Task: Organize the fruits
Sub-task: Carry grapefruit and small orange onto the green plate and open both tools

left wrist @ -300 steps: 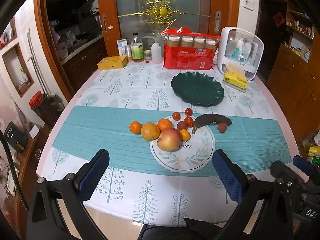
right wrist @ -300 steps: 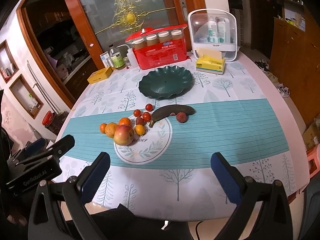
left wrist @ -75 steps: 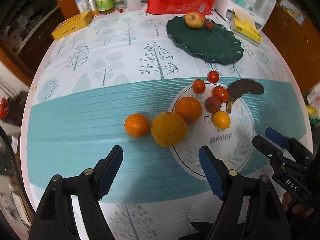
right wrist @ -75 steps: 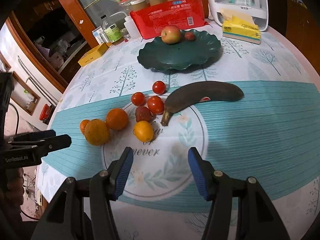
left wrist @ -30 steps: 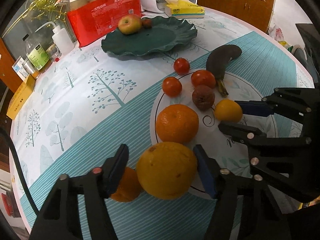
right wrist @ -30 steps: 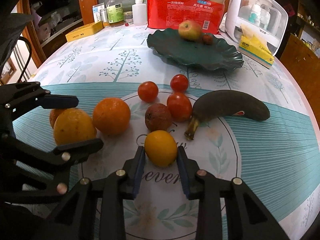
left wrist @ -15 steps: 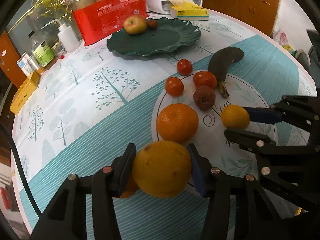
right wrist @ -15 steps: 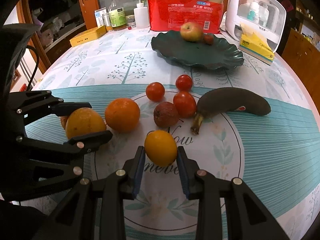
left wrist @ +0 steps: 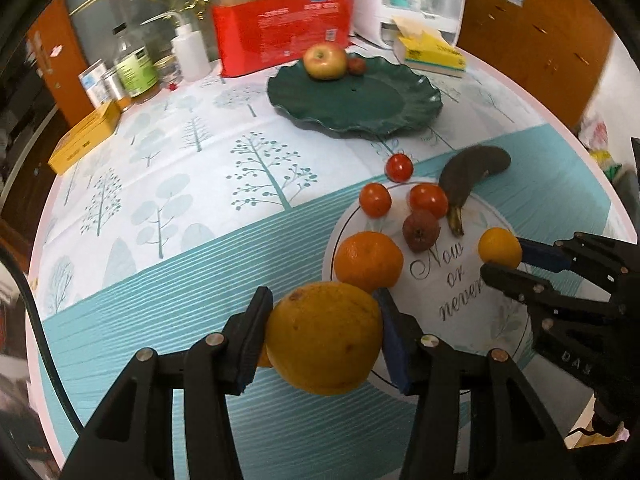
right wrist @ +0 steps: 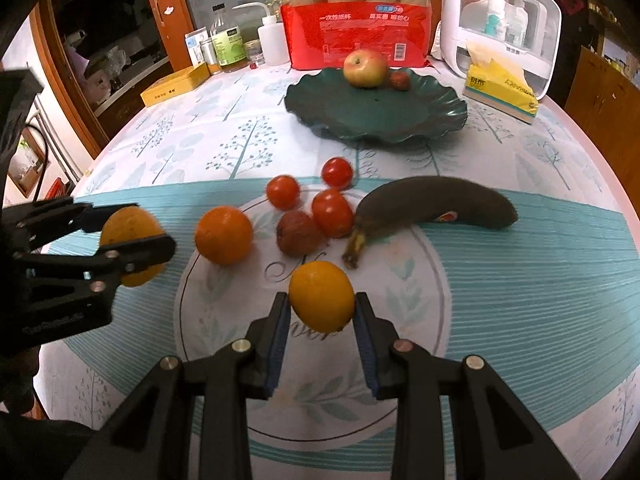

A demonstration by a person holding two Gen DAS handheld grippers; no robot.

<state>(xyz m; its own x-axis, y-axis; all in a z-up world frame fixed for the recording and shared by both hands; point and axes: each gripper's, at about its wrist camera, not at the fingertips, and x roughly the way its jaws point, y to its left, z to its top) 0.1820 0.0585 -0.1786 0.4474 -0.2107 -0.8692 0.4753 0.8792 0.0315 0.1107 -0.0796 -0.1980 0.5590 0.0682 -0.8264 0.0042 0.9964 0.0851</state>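
The left gripper (left wrist: 324, 336) is clamped on the big yellow orange (left wrist: 325, 338), so it can be carried. The right gripper (right wrist: 321, 320) squeezes the small orange (right wrist: 322, 297) likewise (both clear of the cloth, I judge). Beyond, the green plate (right wrist: 420, 120) has free room near its front edge.

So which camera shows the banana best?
The right wrist view: the banana lies whole and unblocked, stem to tip, just beyond the small orange held in the right gripper. The left wrist view shows it smaller, foreshortened, off toward the right edge.
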